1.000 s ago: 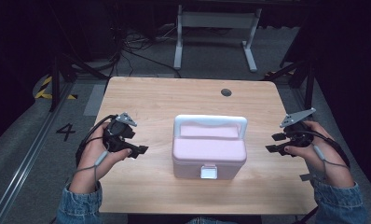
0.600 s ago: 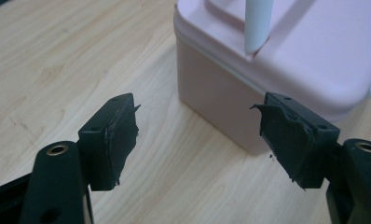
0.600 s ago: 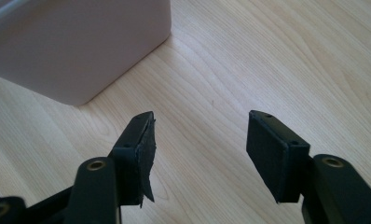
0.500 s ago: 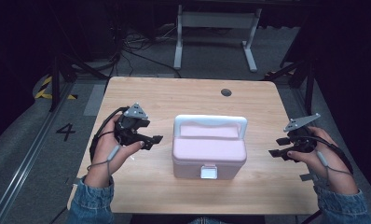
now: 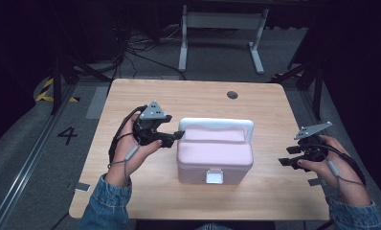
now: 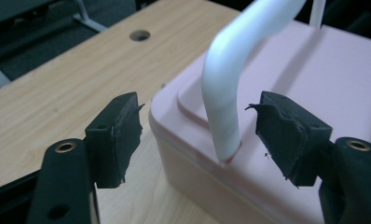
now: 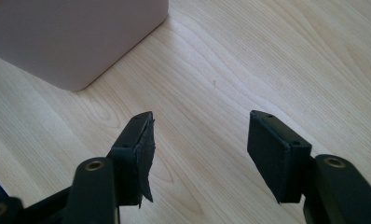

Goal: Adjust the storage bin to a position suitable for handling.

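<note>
My left gripper has moved in to the box at mid-table — jaws apart, closing a little around its handle, not yet pressing. Right gripper waits beside the box, wide open.

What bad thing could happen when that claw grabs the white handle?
The left gripper is open around one end of the white handle, near where it joins the pink box. Lifting from that end might tip the box. The smooth handle could also slip between the pads. The right gripper is apart, giving no support.
</note>
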